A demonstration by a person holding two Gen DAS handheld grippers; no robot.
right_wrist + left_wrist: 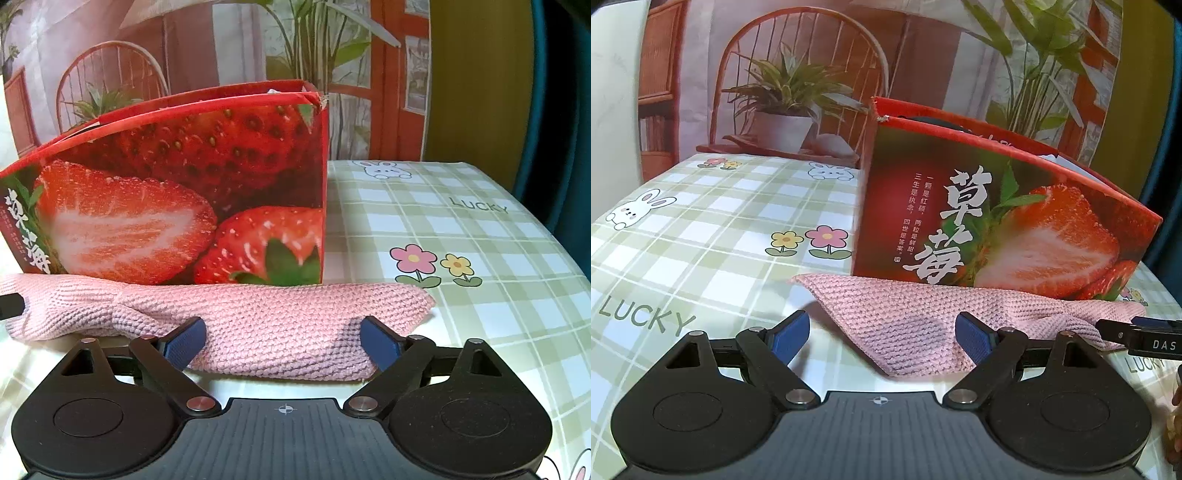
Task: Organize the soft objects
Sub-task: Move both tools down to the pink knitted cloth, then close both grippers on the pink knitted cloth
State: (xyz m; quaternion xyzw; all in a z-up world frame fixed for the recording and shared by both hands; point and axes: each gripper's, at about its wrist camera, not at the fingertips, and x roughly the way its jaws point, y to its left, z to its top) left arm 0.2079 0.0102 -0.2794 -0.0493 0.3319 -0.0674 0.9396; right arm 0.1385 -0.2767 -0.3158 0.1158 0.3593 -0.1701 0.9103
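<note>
Against the foot of the red strawberry box (997,206) lies the pink knitted cloth (923,321), spread flat on the checked tablecloth (701,240) along the box's printed front. In the right wrist view the cloth (266,325) runs the whole width of that front, bunched into a fold toward the box's left end and tapering to a corner just past its right edge.

The left gripper (882,338) hangs over the cloth's near left part, its blue-padded fingers (790,338) spread wide; one pad is over bare tablecloth, the other over the cloth, and neither presses it.

The right gripper (282,341) is low over the cloth's right half, fingers likewise wide apart with cloth lying between them, unclamped.

Behind the box stands a backdrop (798,74) printed with a chair and potted plants.
</note>
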